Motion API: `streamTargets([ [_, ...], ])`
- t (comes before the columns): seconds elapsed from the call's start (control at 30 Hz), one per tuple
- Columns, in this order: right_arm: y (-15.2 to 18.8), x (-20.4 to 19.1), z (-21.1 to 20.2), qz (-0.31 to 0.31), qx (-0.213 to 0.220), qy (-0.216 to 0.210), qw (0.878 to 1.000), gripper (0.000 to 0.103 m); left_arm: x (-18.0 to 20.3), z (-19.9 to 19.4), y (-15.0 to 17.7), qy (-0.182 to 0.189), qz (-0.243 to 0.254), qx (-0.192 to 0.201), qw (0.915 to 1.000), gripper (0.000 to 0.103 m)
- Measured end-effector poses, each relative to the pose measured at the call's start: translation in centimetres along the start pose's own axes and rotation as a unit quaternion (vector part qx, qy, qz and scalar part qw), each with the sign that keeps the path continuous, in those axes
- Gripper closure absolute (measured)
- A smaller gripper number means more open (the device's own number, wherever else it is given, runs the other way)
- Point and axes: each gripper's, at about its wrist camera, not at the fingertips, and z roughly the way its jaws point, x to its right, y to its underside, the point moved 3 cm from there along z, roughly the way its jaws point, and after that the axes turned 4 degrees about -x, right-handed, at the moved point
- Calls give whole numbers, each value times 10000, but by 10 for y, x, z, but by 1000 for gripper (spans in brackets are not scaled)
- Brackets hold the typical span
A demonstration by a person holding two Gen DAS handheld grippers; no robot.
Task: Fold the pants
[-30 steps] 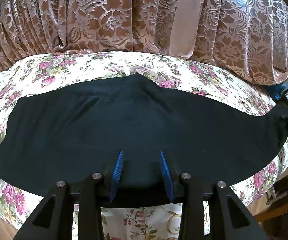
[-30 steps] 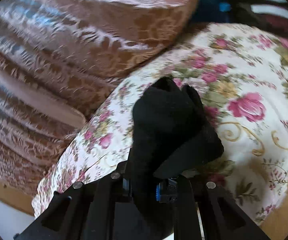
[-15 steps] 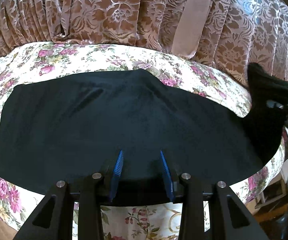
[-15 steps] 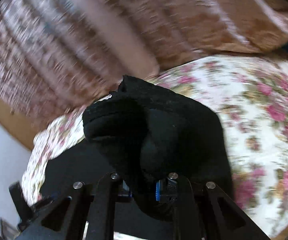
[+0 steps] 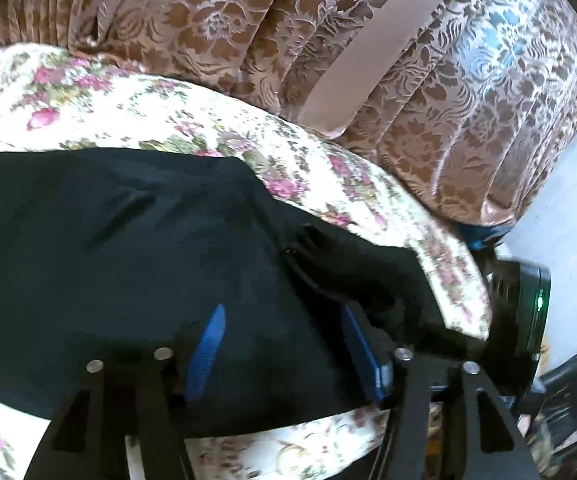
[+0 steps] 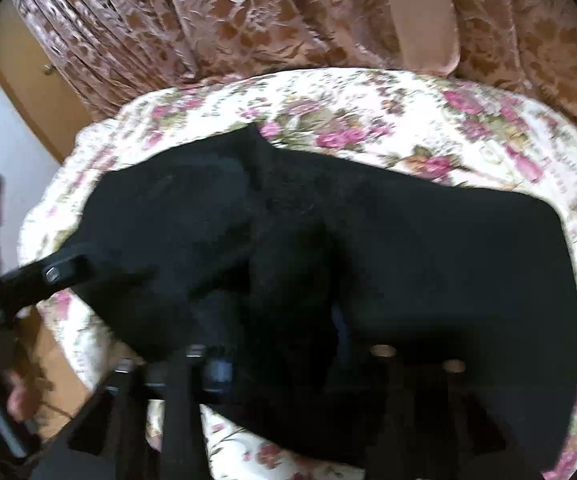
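Observation:
Black pants [image 5: 128, 248] lie across a floral bedspread [image 5: 168, 112]. One end of them is folded back over the rest as a thick bunch [image 5: 352, 264]. My left gripper [image 5: 282, 312] rests at the near edge of the pants. Its blue pads [image 5: 208, 340] are spreading wide, with flat cloth under and between them and no grip. In the right wrist view the pants [image 6: 428, 240] fill the middle. My right gripper [image 6: 280, 340] is opening with the folded bunch loose between its fingers. A finger [image 6: 64, 270] of the left gripper shows at the left.
A brown floral curtain [image 5: 328, 40] hangs close behind the bed. The right tool's black body [image 5: 524, 300], with a green light, is at the bed's right edge. A wooden floor and a hand [image 6: 20, 396] show at the lower left of the right wrist view.
The right gripper carried the end of the pants from the far side of the bed over the rest, up beside the left gripper. Both grippers' jaws have spread wider.

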Motion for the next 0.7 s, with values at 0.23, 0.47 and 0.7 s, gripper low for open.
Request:
streamTargets([
  [0.23,26,9,-44,247,259,-876,9955,43,-2,27,-11,824,-648,-438,9935,32],
  [0.47,71,90,-116,1239,893,-73,9882,43,7,64,-8,1046,-856,-994,9858,31],
  [0.7,108,160,-123,2526,995,408,9616,54,24,84,-5,1005,-760,-1279,9838,40],
])
